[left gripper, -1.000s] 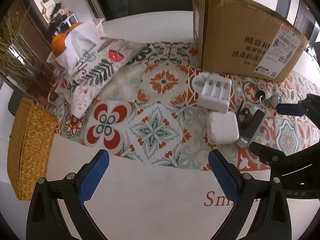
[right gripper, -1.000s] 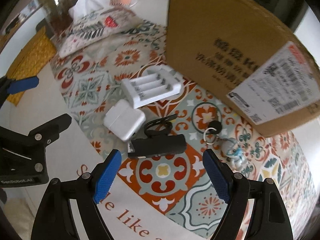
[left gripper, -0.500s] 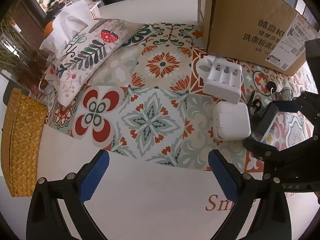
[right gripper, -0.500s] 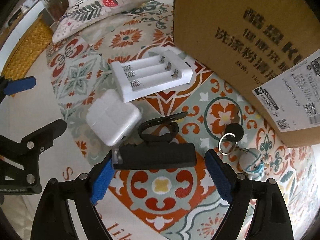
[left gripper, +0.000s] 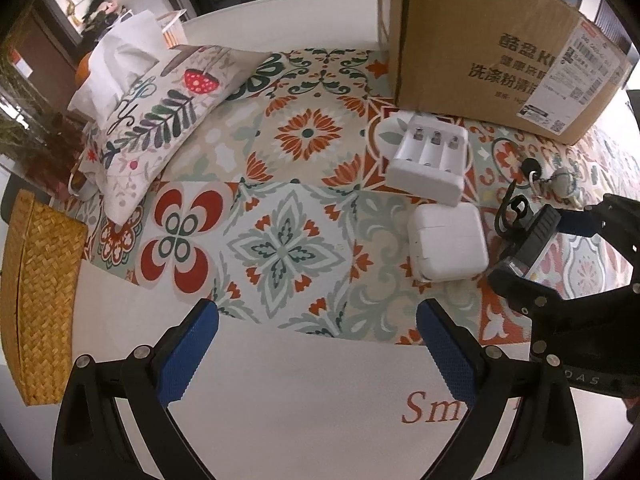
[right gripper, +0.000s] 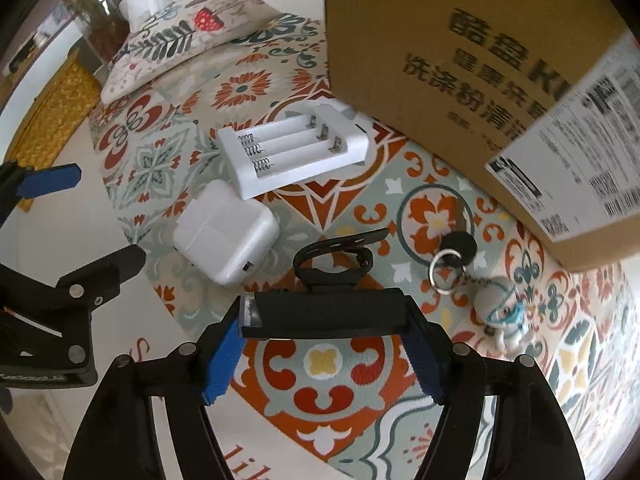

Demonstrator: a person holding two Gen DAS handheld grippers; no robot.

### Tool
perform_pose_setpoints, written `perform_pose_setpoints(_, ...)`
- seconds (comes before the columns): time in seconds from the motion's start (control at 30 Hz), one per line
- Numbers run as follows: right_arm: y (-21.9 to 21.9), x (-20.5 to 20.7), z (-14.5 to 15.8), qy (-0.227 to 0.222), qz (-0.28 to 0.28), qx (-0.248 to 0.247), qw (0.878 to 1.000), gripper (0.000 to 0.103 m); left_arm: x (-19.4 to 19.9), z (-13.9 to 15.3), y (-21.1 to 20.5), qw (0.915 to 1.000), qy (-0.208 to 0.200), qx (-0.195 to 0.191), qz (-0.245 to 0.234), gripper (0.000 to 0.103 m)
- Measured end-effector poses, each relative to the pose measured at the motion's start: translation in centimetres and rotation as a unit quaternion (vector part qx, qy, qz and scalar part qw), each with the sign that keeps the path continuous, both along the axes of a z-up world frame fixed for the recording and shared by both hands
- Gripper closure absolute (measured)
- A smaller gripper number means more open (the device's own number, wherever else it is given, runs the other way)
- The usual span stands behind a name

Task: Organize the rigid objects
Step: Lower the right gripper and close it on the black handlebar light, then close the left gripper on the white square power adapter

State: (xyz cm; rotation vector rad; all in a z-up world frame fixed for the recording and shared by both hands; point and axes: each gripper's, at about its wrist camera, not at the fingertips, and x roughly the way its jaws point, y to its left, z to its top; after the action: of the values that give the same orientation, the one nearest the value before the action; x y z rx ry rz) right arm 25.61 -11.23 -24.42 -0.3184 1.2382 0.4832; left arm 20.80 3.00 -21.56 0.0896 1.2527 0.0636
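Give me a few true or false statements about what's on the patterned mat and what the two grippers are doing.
1. The right gripper is closing around the black bar-shaped device. True.
2. The battery charger holds three batteries. False: its slots are empty.
3. The left gripper holds the white power adapter. False: it is open, holding nothing.
4. The keychain lies near the cardboard box. True.

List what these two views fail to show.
- Cardboard box: top and contents cut off by the frame edge, both views.
- Black bar light: far end hidden behind right hand-held gripper, left view.
- Shipping label: print blurred, right view.
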Motion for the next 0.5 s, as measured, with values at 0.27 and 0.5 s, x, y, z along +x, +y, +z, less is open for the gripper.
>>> perform_pose_setpoints(0.27,-2.9,-1.6,2.0,-0.022,-0.061,0.011,0.998,0.031,0.2,0.8,-1.7,0.9993,-0.011,-0.006,-0.035,0.002)
perform_pose_setpoints(0.5,-5.7,-2.6,3.8,-0.045,-0.130,0.005,0.991,0.031,0.7,1.1,-3.4,0.9975,-0.016,-0.022,-0.066,0.002)
